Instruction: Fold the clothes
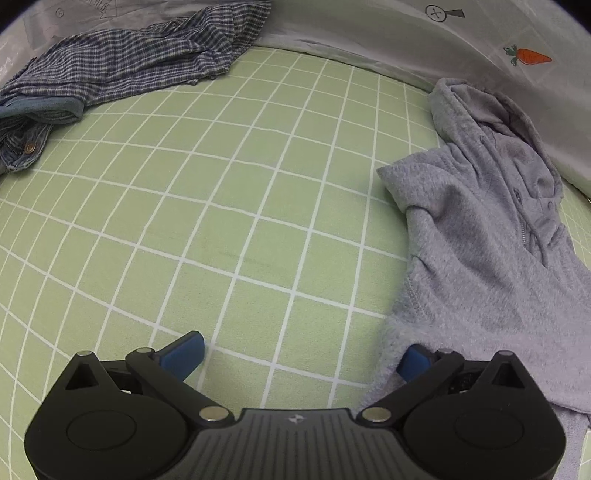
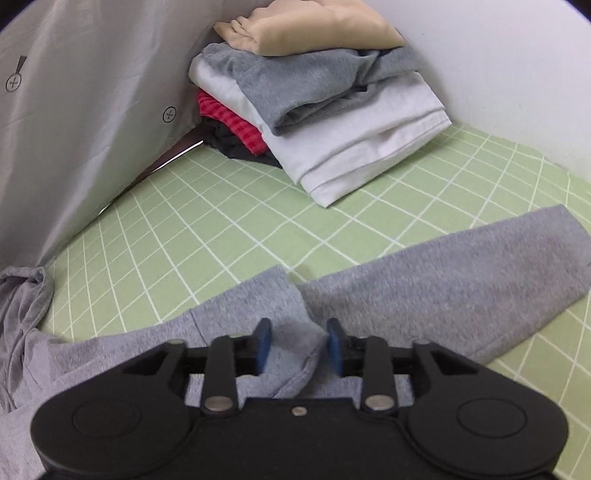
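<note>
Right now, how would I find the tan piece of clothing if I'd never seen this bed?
Look at the green checked sheet, then the stack of folded clothes in its far corner by the walls. The tan garment is on top, the only tan piece, above a grey one.

A: Ahead of the left gripper (image 1: 301, 356) we see a wide stretch of bare green grid sheet (image 1: 229, 206). The plaid shirt (image 1: 122, 70) bounds it far left, the grey hoodie (image 1: 491, 236) on the right.

B: On the right side we log the hoodie sleeve (image 2: 443, 280) lying across the path. Behind it is open sheet, then the folded stack (image 2: 314, 99) in the corner against the white wall (image 2: 517, 81).
</note>
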Tool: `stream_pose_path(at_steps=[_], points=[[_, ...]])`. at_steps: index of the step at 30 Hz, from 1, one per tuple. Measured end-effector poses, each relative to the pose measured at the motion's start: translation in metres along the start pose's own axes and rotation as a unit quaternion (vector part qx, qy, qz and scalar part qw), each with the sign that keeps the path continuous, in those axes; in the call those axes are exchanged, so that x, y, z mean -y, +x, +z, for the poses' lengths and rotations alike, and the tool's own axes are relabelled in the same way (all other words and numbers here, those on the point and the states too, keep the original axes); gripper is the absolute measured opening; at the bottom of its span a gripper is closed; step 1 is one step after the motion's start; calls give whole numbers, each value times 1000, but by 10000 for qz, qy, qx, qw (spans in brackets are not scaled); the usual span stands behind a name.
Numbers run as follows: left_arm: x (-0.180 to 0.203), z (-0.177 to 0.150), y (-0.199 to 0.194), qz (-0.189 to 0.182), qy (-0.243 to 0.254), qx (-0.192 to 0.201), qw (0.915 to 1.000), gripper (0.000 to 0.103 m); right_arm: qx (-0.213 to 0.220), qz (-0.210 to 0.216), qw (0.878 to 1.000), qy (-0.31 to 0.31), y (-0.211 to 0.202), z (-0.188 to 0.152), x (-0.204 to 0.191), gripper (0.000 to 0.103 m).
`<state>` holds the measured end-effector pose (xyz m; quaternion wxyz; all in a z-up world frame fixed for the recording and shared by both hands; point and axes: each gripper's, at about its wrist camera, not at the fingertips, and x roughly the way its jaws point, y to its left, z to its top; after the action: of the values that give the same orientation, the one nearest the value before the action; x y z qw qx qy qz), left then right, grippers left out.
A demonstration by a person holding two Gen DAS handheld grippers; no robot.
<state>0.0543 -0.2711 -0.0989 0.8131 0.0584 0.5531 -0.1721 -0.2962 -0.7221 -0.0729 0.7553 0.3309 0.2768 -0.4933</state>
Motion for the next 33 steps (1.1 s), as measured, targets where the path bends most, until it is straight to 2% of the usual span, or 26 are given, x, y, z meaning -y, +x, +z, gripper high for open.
stream_pose_path(at_steps=[2,4,7,15,20,27,30,33], points=[[3,1,-4,-15,188,31,9998,103,-40,-35,10000,24,0,-3,1,56],[3,3,-8,-81,285,13,9996,103,-87,-115,9999,-2,1,-6,0,64],[-3,6,-13,-167,330,-40,9993,103,-143,-120,9998,-44,3,-9,-5,67],[-20,8,-24,-663,260,-81,9974,103,-192,-310,9984,-443,10,-11,-21,81],[-23,9,-25,-685,148,-95,9975,103,-214,-320,9976,-575,13,-13,-26,89],[-46,9,-39,-741,-358,144,9965,103,-268,-387,9957,-803,16,-17,-33,98],[-54,10,-37,-612,-656,209,9958,103,-264,-439,9948,-885,18,-20,-36,102],[-50,13,-31,-829,-772,198,9934,103,-261,-508,9937,-960,19,-21,-40,103]])
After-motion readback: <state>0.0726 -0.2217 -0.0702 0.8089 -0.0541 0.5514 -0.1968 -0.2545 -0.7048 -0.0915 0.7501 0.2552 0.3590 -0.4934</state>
